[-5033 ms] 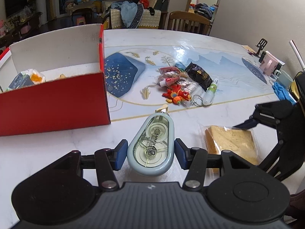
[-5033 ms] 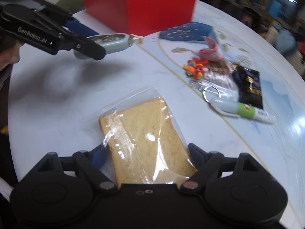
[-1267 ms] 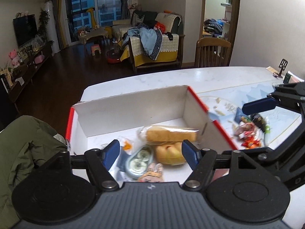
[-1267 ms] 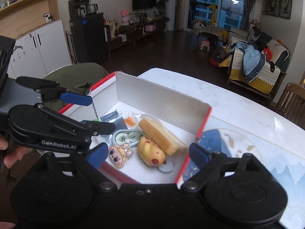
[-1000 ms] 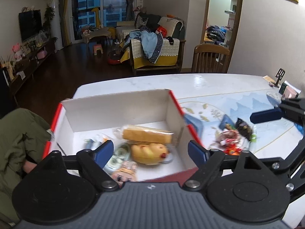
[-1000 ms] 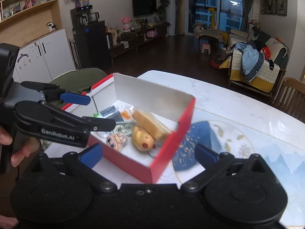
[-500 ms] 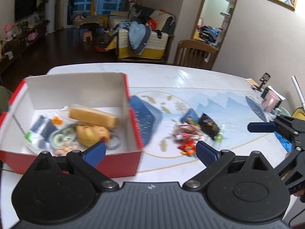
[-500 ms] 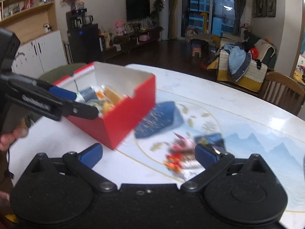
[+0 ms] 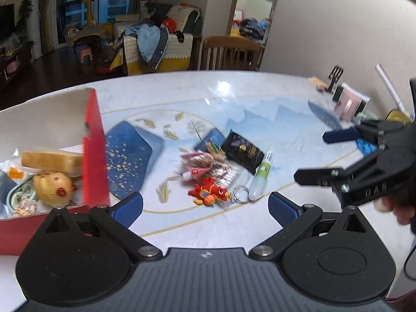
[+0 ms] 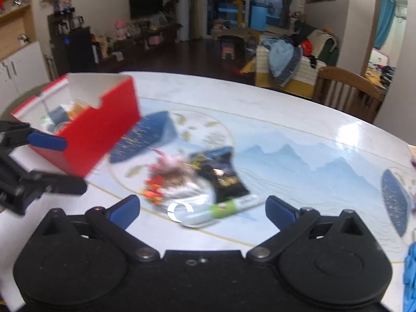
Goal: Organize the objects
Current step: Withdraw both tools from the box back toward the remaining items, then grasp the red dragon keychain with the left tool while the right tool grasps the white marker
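Your red box (image 9: 95,156) sits at the left of the worktop (image 9: 234,98), part-filled, and both hand-held grippers are spread wide with nothing in them.

Inside the box you have a bagged bread slice (image 9: 50,159) lying on top of a yellow round toy (image 9: 53,187), with a pale tape dispenser (image 9: 17,195) and a small cartoon figure (image 9: 22,205) beside them at the near wall — further items at the left edge are too cropped to name. Your left hand-held gripper (image 9: 205,206) hangs above the loose pile right of the box, touching none of it: red plush keychain (image 9: 209,191), black snack packet (image 9: 243,152), white-and-green tube (image 9: 261,178), pink wrapper (image 9: 200,162). Your right hand-held gripper (image 10: 202,212) hovers over the same pile from the other side, its pads (image 10: 279,212) clear of the tube and the blurred key ring (image 10: 179,212).
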`<state>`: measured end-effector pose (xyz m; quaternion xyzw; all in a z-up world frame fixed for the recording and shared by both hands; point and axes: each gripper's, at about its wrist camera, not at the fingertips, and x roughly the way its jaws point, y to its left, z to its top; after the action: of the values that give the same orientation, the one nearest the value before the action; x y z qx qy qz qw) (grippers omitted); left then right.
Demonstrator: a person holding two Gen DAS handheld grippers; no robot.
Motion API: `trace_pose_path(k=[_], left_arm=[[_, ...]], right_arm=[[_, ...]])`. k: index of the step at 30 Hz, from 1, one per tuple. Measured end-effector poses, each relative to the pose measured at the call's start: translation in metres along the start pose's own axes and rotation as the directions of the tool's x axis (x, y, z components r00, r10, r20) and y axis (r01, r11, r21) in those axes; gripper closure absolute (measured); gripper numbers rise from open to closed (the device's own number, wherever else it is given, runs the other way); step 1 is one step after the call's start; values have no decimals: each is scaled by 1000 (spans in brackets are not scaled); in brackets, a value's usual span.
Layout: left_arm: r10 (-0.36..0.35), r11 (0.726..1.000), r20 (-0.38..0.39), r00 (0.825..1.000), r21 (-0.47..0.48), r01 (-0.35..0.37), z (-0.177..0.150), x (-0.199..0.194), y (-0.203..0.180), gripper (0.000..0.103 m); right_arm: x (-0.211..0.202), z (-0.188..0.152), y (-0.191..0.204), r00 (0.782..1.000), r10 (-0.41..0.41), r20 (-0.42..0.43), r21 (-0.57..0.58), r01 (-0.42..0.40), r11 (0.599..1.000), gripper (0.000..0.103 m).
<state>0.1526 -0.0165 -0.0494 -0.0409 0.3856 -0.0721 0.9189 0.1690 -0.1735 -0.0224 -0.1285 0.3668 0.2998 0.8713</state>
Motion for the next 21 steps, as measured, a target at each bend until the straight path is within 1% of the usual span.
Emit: trace_pose_path(k=[2, 6, 12, 15, 21], left_arm=[[3, 1000, -14, 1000, -9, -3, 0, 11, -3, 0], [17, 1000, -14, 1000, 2, -17, 1, 32, -8, 0], [33, 999, -36, 999, 7, -32, 0, 63, -11, 0], [33, 999, -51, 998, -1, -33, 0, 78, -13, 0], [38, 999, -77, 996, 5, -38, -1, 101, -12, 0]], right_arm=[[7, -2, -10, 1000, -15, -17, 14, 15, 1000, 0], [24, -5, -26, 998, -52, -45, 43, 53, 998, 1], [54, -6, -40, 991, -91, -95, 90, 100, 991, 2], [67, -4, -43, 988, -101, -114, 115, 114, 987, 4], [88, -3, -46, 983, -90, -158, 148, 113, 982, 9]])
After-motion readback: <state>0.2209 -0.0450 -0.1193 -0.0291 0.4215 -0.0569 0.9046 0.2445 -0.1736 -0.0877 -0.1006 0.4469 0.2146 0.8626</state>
